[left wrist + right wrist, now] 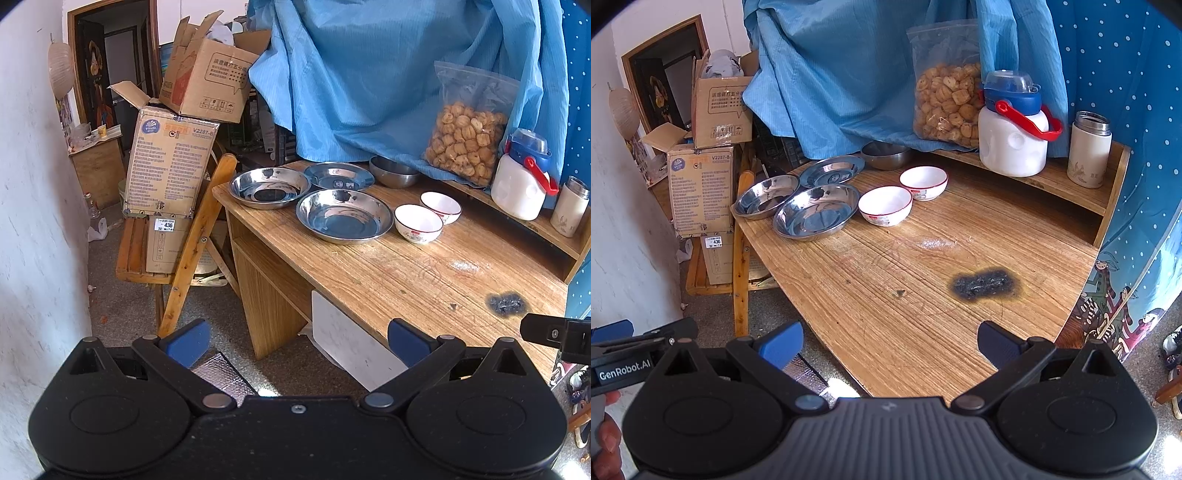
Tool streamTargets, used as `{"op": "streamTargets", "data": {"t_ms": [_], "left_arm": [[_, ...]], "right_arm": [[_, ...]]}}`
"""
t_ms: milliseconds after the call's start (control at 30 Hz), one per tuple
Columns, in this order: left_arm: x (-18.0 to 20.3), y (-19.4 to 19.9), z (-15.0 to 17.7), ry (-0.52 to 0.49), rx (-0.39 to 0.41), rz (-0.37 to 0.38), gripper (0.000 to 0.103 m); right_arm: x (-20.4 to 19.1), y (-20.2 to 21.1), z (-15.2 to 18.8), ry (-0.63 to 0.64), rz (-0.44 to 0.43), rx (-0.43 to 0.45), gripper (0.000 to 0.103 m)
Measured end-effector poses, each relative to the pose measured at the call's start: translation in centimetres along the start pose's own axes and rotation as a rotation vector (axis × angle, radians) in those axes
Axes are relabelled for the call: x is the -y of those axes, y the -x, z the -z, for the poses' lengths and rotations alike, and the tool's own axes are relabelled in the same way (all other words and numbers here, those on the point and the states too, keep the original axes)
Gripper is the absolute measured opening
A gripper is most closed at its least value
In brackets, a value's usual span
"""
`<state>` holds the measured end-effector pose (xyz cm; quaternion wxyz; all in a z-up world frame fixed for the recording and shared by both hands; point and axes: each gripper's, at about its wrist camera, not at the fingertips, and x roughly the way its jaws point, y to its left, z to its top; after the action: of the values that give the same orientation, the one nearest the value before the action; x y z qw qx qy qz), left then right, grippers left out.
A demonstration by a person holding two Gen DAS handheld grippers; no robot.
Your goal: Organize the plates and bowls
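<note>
Three shallow steel plates sit at the far left of the wooden desk (pixel 406 280): one at the left (pixel 269 187), one behind (pixel 339 176), and the nearest (pixel 344 216) (pixel 816 214). A steel bowl (pixel 394 172) (pixel 886 154) stands behind them under the blue cloth. Two white bowls with red rims (pixel 418 222) (pixel 441 206) (pixel 885 205) (pixel 923 182) stand to their right. My left gripper (pixel 297 343) is open off the desk's front-left corner, holding nothing. My right gripper (pixel 890 343) is open above the desk's near edge, also holding nothing.
A shelf at the back right carries a bag of snacks (pixel 947 99), a white jug (pixel 1014 140) and a flask (pixel 1089 149). A burn mark (pixel 984 282) scars the desk. Left of the desk stand a wooden chair (pixel 195 236) and stacked cartons (pixel 170 162).
</note>
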<state>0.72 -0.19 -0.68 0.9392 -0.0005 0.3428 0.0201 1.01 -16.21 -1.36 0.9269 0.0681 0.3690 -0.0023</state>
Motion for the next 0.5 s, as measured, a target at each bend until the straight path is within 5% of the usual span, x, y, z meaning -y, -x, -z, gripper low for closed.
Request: {"op": "streamTargets", "data": {"t_ms": [500], "left_arm": [[0.05,0.03,-0.15,0.000,-0.003,0.000,0.102]], "right_arm": [[0.26,-0.19,-0.20,-0.003,-0.003,-0.001,0.103]]}}
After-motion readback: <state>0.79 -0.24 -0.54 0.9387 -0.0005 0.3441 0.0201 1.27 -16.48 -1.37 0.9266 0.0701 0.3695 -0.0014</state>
